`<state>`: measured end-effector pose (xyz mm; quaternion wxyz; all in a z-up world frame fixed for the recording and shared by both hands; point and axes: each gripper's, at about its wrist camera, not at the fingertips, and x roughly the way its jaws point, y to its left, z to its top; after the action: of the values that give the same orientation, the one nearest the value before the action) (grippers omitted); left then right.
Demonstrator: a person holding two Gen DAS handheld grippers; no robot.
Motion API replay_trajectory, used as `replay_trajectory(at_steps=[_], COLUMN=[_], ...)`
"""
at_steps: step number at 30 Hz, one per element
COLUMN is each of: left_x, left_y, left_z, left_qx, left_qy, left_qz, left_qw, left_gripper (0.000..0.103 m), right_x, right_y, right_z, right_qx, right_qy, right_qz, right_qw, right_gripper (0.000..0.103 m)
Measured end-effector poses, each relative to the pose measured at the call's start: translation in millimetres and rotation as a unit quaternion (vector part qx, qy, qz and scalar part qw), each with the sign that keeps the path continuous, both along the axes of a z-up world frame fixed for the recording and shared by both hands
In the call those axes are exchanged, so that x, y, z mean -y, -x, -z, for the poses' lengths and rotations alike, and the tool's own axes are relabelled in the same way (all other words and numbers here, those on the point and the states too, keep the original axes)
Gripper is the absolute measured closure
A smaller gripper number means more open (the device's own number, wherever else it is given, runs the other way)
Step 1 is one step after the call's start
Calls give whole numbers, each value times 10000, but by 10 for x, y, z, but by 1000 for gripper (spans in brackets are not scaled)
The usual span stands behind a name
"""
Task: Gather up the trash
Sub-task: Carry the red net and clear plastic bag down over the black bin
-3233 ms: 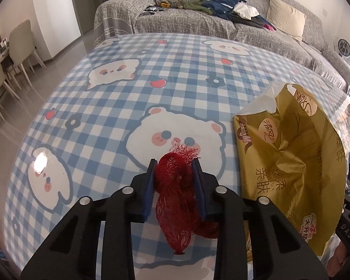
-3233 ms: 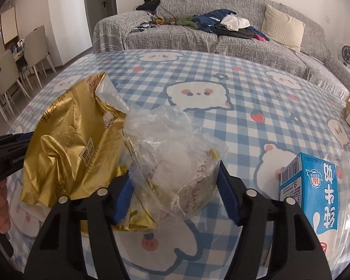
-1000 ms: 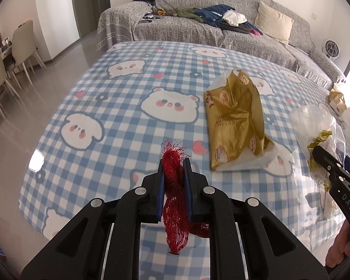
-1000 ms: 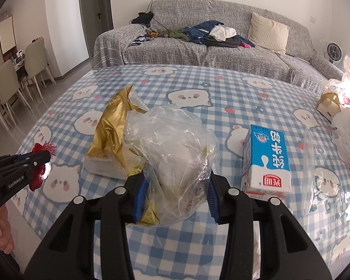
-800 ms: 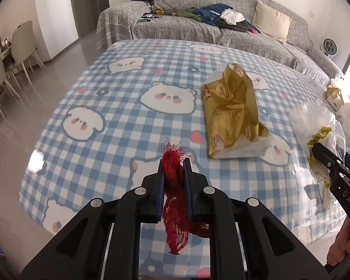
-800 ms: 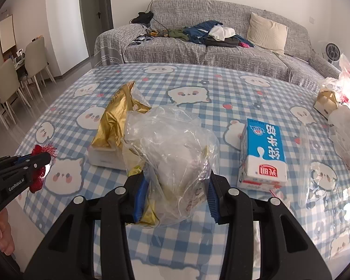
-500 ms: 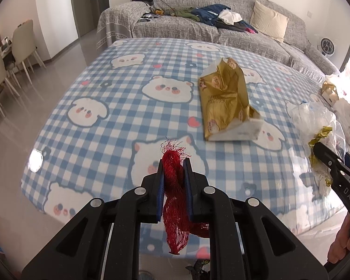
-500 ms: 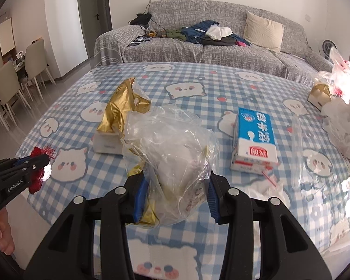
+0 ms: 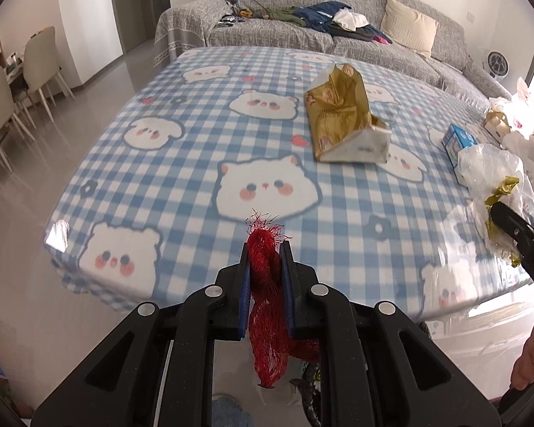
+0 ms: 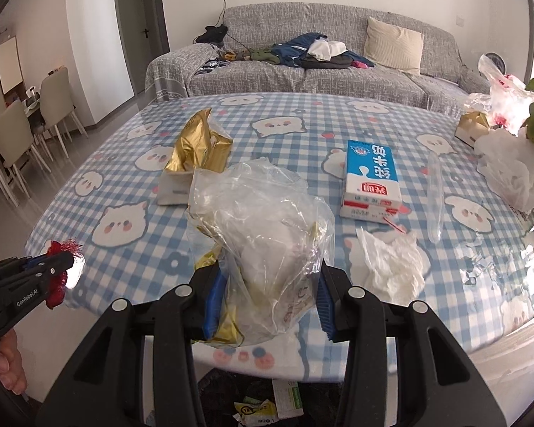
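A bunched red mesh net point(image 9: 267, 284) is pinched between the nearly closed jaws of the left gripper point(image 9: 266, 249), and a crumpled clear plastic bag point(image 10: 263, 245) is clamped between the jaws of the right gripper point(image 10: 265, 284); both are held above the near edge of the table point(image 9: 160, 163). A bin with trash in it point(image 10: 263, 405) is glimpsed just below that edge. If either piece is released off-centre, the floor could be reached instead. The net's loose tail could also be snagged on a pad. A gold packet point(image 10: 195, 149), a milk carton point(image 10: 370, 178) and a tissue point(image 10: 391, 267) are left lying on the cloth.
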<state>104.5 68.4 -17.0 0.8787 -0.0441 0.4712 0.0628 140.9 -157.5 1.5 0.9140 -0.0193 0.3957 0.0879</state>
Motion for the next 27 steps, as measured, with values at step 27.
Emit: replay_trajectory(at_steps=[27], left_x=[150], left_y=[1127], left_z=[366], left_qx=[-81], left_qy=[305], left_qz=[14], left_qw=[9995], left_gripper=[89], right_x=[235], right_y=[1118], right_z=[256], right_qx=[-64], right_qy=[-95], right_qz=[-25], right_qw=[9999], right_gripper=[63])
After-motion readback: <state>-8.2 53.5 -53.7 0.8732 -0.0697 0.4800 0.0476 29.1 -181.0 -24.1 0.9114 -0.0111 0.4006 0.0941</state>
